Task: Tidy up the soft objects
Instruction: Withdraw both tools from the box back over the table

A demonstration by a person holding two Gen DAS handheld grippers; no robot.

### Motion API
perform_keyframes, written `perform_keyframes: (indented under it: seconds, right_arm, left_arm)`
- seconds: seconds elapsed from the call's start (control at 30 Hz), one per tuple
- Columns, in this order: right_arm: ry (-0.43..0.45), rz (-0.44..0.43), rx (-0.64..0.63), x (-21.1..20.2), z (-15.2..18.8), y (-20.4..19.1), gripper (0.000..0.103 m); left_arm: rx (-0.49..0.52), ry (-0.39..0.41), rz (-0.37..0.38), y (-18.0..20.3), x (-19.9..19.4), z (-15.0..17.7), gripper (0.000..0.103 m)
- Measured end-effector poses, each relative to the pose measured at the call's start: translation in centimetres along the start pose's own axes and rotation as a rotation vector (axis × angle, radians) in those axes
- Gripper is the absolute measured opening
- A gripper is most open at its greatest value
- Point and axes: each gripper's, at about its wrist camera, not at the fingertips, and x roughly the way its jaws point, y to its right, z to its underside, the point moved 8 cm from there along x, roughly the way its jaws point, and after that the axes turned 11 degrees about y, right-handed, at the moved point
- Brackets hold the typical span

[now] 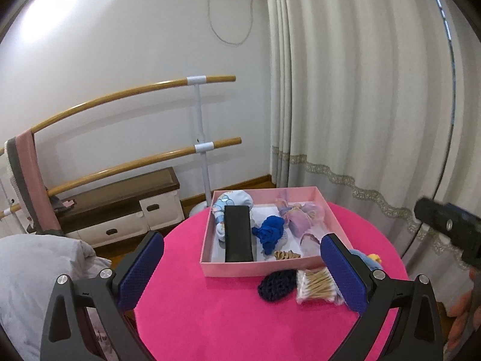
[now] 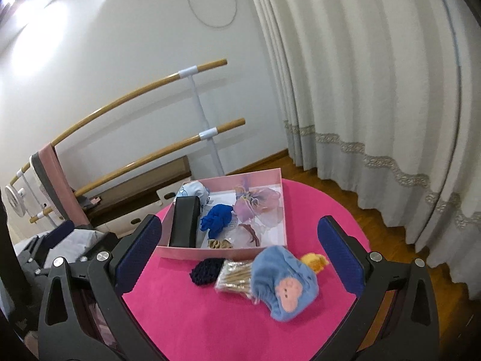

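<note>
A pink box [image 1: 258, 267] [image 2: 210, 252] stands on the round pink table [image 1: 210, 316] [image 2: 195, 316]. It holds a black case [image 1: 238, 233] [image 2: 185, 221], a blue cloth [image 1: 270, 230] [image 2: 217, 219], a light blue patterned bundle [image 1: 231, 200] [image 2: 194, 191] and lilac organza bags [image 1: 300, 215] [image 2: 258, 204]. In front of the box lie a navy crochet pouch [image 1: 275, 285] [image 2: 206, 272], a bag of cotton swabs [image 1: 315, 285] [image 2: 234, 279] and a blue plush toy [image 2: 282, 285] [image 1: 366, 260]. My left gripper [image 1: 240, 276] and right gripper [image 2: 240, 258] are open and empty, above the table's near side.
A ballet barre [image 1: 198, 144] [image 2: 207, 132] with a pink-grey band [image 1: 30, 180] stands behind the table, above a low cabinet [image 1: 126, 210]. White curtains [image 1: 360, 90] [image 2: 360, 75] hang at the right. A grey pillow [image 1: 36, 270] lies at the left. The other gripper's body [image 1: 448, 228] shows at the right edge.
</note>
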Motion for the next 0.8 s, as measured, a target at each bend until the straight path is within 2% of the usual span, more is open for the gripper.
perform_keyframes:
  seconds: [0.37, 0.8]
  right_arm:
    - [0.034, 0.033, -0.079, -6.6, 2.0, -1.5, 0.103]
    - [0.099, 0.039, -0.135, -12.3, 2.6, -2.3, 0.103]
  left_arm:
    - [-0.038, 0.039, -0.020, -1.0, -8.6, 1.5, 0.103]
    - [-0.041, 0.055, -0.036, -1.1, -15.1, 3.7, 0.103]
